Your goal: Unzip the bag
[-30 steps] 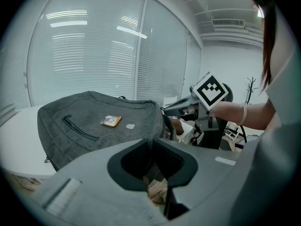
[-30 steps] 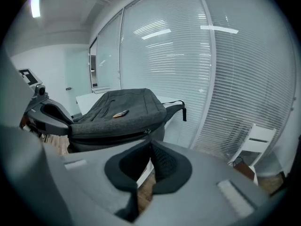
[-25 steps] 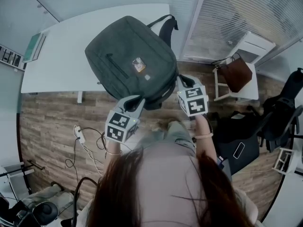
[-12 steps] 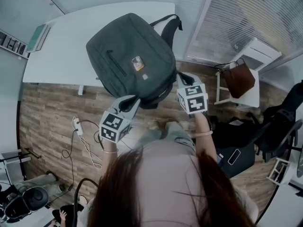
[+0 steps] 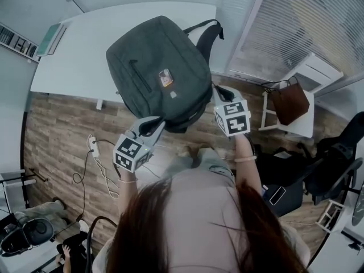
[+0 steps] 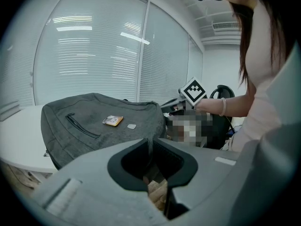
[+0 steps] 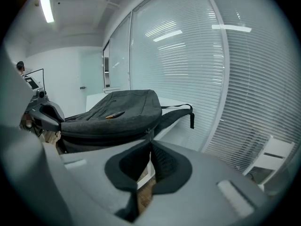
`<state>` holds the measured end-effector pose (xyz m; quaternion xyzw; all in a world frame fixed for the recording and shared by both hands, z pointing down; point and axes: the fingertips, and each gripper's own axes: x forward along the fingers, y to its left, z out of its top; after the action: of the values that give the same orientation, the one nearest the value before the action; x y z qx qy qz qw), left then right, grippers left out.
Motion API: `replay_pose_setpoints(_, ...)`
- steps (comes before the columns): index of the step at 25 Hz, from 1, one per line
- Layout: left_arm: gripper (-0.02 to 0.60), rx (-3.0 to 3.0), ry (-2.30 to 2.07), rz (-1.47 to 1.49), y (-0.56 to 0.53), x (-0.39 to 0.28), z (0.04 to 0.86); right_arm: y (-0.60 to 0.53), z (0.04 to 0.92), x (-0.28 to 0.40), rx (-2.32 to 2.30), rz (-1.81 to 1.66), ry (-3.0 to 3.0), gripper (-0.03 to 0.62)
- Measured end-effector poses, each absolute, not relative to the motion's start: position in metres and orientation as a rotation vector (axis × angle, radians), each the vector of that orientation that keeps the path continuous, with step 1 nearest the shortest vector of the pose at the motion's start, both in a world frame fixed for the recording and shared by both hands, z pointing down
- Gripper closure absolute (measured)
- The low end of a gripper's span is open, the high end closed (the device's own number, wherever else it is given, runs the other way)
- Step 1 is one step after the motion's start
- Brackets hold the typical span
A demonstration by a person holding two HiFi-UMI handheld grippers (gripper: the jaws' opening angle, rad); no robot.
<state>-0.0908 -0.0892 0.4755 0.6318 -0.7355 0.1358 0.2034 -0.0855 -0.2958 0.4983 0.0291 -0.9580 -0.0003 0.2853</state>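
My left gripper pinches the grey backpack's near edge | my right gripper nips its zipper pull at the corner (backpack on white table)

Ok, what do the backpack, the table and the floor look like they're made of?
Backpack: woven fabric, matte heathered dark grey, with soft creases at its edges. Table: smooth white top with a faint sheen, likely laminate. Floor: brown planks with visible grain and seams; real wood or wood-look laminate, can't tell.
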Motion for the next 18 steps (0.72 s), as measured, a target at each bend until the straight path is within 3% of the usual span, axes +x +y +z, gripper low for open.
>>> replay_pose_setpoints(18,0.538,1.768,-2.044,0.331,-0.089,-0.089,0.478,-0.318,0.502,-0.113,-0.048,-0.006,-2.574,0.584)
